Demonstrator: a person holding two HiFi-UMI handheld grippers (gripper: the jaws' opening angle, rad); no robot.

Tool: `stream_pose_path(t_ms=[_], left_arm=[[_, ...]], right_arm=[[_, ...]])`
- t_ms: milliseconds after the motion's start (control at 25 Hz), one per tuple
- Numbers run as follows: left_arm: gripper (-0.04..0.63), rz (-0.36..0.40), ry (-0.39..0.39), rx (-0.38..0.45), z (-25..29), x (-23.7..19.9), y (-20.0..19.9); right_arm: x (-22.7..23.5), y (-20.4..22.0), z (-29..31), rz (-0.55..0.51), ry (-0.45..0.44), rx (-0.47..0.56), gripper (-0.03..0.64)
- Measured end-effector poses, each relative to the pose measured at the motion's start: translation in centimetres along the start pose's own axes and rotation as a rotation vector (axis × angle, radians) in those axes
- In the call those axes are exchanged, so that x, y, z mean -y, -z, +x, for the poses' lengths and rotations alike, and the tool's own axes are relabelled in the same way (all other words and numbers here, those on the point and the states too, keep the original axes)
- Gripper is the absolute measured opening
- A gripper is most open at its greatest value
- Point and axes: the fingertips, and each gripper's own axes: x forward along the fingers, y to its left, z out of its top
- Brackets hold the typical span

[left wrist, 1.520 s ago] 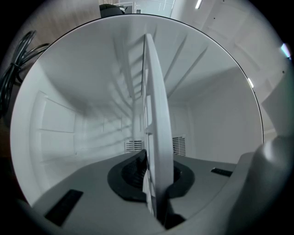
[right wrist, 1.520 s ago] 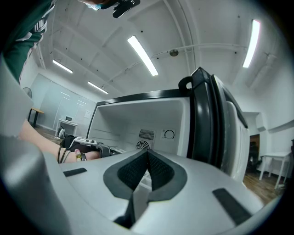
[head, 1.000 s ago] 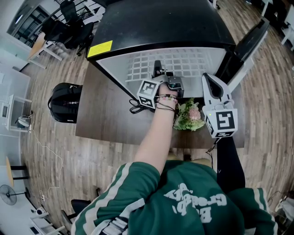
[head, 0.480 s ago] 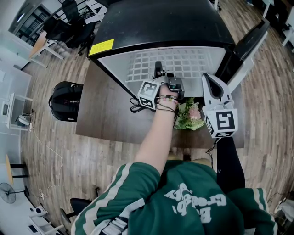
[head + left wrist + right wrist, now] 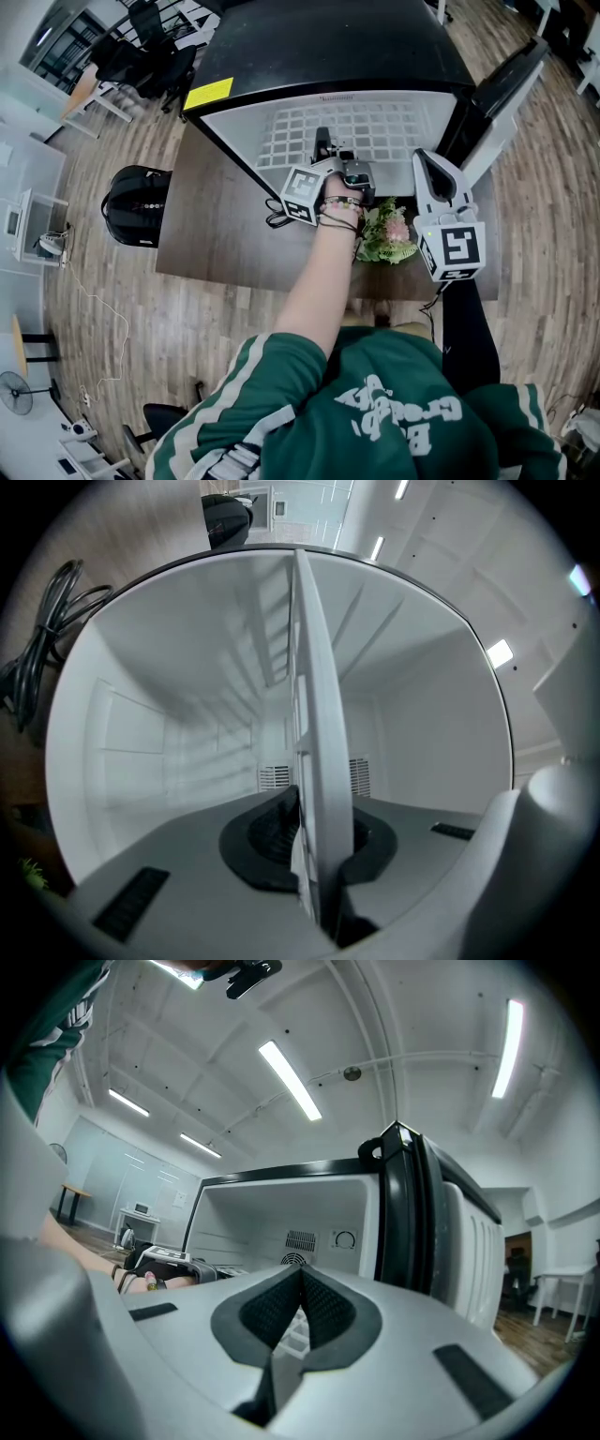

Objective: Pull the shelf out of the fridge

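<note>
White wire shelf (image 5: 375, 127) juts from the open front of the black fridge (image 5: 328, 47), which stands on a dark table (image 5: 216, 244) with its door (image 5: 511, 84) swung wide. The left gripper (image 5: 323, 142) is clamped on the shelf's front rim. The right gripper (image 5: 428, 161) hangs just beside it, above some flowers (image 5: 389, 236), holding nothing; its jaws seem to meet at the tips.

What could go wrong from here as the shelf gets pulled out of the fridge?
1. Only the left gripper clamps the thin front edge of the shelf; it may slip, or the shelf may skew and jam.
2. The right gripper hangs shut and empty, off the shelf, so a freed shelf could tip.
3. The flowers lie on the table right before the fridge and might get knocked.
</note>
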Motion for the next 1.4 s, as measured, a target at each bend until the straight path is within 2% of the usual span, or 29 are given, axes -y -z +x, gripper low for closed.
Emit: stream_pose_path(t_ms=[1400], left_arm=[[0.038, 0.013, 0.002, 0.009, -2.3, 0.2, -0.1]], right_arm=[[0.3, -0.6, -1.8, -0.003, -0.030, 0.020, 0.009]])
